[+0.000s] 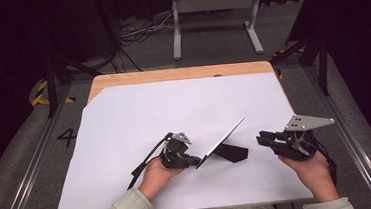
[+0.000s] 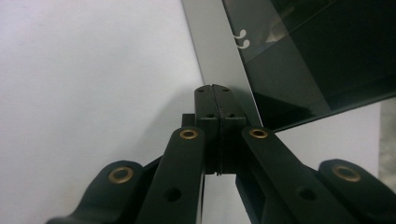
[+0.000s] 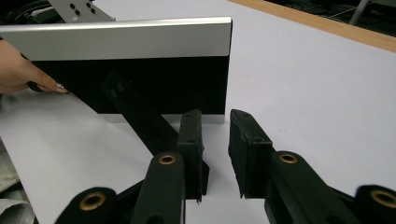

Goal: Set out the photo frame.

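Note:
A thin flat panel (image 1: 224,140) with a silver rim and dark glass stands tilted on the white sheet, propped by a black stand (image 1: 232,152) behind it. My left gripper (image 1: 197,160) is at its lower left corner. In the left gripper view the jaws (image 2: 215,100) are pressed together on the panel's silver edge (image 2: 219,56). My right gripper (image 1: 259,139) lies to the right of the stand, apart from the panel. In the right gripper view its jaws (image 3: 215,149) stand open with nothing between them, facing the panel's back (image 3: 140,37) and the stand (image 3: 135,116).
A white sheet (image 1: 174,110) covers most of the wooden table (image 1: 171,74). Beyond the table's far edge stand a white metal frame (image 1: 214,22) and loose cables (image 1: 133,33) on the floor. Dark tripod legs (image 1: 51,85) flank the table.

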Motion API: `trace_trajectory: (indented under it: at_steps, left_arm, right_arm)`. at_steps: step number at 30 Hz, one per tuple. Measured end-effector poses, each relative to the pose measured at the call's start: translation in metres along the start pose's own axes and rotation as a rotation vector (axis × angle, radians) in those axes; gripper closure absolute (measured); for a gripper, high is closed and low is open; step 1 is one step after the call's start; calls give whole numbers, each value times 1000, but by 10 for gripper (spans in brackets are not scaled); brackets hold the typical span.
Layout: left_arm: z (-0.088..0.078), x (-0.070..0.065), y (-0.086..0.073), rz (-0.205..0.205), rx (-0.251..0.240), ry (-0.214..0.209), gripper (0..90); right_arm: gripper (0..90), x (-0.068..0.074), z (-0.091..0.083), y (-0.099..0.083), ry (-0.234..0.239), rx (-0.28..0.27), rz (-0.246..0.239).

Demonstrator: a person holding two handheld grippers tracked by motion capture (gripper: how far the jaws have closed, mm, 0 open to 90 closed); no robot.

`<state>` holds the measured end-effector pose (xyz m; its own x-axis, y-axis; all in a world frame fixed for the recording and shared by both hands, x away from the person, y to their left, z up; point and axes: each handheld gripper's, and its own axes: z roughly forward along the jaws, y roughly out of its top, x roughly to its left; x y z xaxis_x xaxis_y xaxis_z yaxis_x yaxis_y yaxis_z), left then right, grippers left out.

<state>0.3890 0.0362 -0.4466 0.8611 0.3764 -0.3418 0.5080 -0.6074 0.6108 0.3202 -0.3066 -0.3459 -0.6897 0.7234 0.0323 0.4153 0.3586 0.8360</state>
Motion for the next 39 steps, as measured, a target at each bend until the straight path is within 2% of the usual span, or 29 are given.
trace_trajectory:
  at_steps: [8, 10, 19, 30, 36, 39]
  left_arm:
    - [8, -14, 2, 37, 27, -35, 900]
    - [10, -17, 2, 34, 29, -55, 900]
    - [15, -27, 2, 61, 51, -79, 900]
    - [20, -37, 2, 69, 75, -120, 900]
    - [26, -45, 4, 89, 89, -144, 900]
    - [30, -49, 7, 112, 99, -154, 900]
  right_arm:
    - [746, 0, -2, 1, -6, -6, 2]
    - [747, 0, -3, 1, -9, -10, 3]
    - [749, 0, -7, 2, -19, -22, 12]
    - [750, 0, -8, 2, -17, -24, 15]
    - [749, 0, -10, 3, -22, -29, 18]
    - [744, 0, -11, 2, -25, -31, 28]
